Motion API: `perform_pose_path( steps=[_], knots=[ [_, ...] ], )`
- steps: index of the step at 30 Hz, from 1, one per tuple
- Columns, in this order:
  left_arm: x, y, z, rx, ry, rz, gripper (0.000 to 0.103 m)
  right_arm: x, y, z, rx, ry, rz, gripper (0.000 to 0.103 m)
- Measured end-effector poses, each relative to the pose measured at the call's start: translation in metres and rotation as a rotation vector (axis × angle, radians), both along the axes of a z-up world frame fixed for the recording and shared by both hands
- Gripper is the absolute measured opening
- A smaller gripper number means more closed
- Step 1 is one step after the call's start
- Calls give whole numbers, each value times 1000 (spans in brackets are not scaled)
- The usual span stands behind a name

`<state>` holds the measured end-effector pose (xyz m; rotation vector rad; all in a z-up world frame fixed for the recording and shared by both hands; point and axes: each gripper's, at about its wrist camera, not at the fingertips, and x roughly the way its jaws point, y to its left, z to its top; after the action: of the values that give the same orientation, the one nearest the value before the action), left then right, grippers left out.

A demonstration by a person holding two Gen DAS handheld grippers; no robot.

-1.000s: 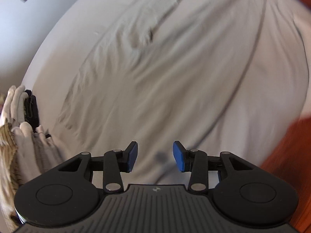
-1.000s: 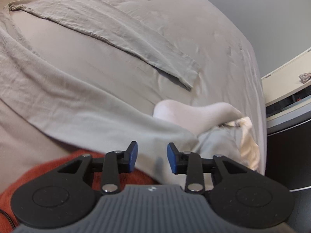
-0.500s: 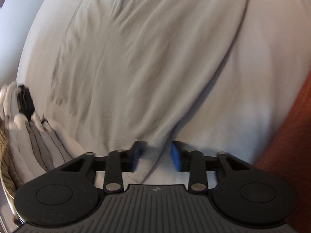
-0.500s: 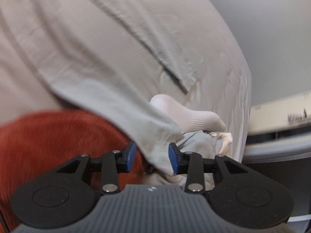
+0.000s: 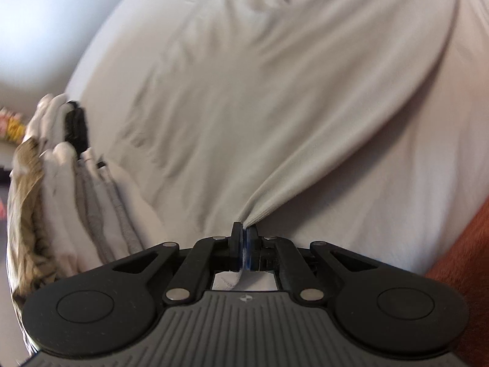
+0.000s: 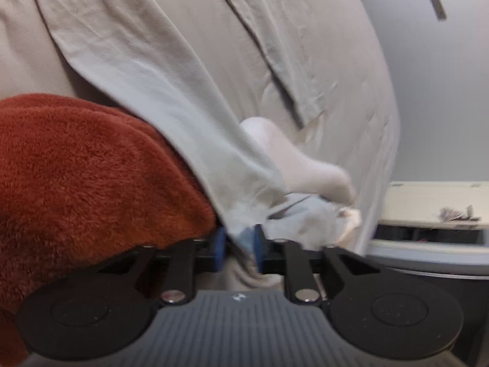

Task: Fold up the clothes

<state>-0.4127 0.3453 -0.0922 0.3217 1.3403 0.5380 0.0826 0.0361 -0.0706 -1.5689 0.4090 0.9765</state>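
Observation:
A pale grey long-sleeved garment (image 5: 244, 107) lies spread on the bed. My left gripper (image 5: 243, 229) has its jaws closing tight on the garment's near hem corner, and the cloth fans out from the pads. In the right wrist view the same garment (image 6: 152, 76) runs down over an orange blanket (image 6: 91, 168), and one sleeve (image 6: 275, 46) lies flat farther off. My right gripper (image 6: 239, 241) is closing its jaws on the other hem corner, with cloth bunched between the blue pads (image 6: 218, 241).
A row of folded socks and cloths (image 5: 91, 198) lies at the left beside the garment. A white sock (image 6: 293, 159) and crumpled light clothes (image 6: 305, 217) sit just right of my right gripper. A pale cabinet (image 6: 428, 208) stands past the bed's edge.
Both grippers moved down to the garment's near hem and went from open to closed on it. The right gripper rolled, and the orange blanket now fills its left side.

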Motion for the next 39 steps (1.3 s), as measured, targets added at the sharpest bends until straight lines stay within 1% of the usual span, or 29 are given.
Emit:
perform_pose_path(
  steps=[2, 4, 8, 10, 12, 14, 17, 21, 25, 33, 39],
  knots=[
    [-1, 3, 10, 16, -52, 28, 2, 1, 1, 2, 45, 13, -28, 3],
    [-4, 5, 20, 35, -102, 54, 2, 3, 1, 11, 116, 15, -61, 3],
    [-8, 15, 45, 63, -212, 116, 2, 10, 1, 39, 273, -2, -138, 3],
    [-6, 27, 56, 79, -259, 148, 2, 16, 6, 53, 341, -29, -186, 3],
    [-3, 38, 67, 95, -300, 180, 2, 23, 15, 66, 400, -26, -237, 3],
    [1, 55, 77, 99, -334, 212, 2, 31, 28, 74, 439, -24, -273, 3],
    [10, 78, 89, 103, -370, 257, 2, 43, 51, 77, 453, -37, -303, 3],
    [28, 99, 99, 117, -375, 300, 2, 60, 85, 74, 450, -56, -334, 3],
    [49, 115, 100, 138, -336, 315, 2, 80, 117, 67, 439, -49, -365, 3],
    [82, 159, 82, 166, -286, 341, 2, 110, 166, 49, 405, -35, -387, 3],
    [103, 191, 63, 160, -234, 348, 2, 129, 197, 34, 386, -28, -402, 3]
  ],
)
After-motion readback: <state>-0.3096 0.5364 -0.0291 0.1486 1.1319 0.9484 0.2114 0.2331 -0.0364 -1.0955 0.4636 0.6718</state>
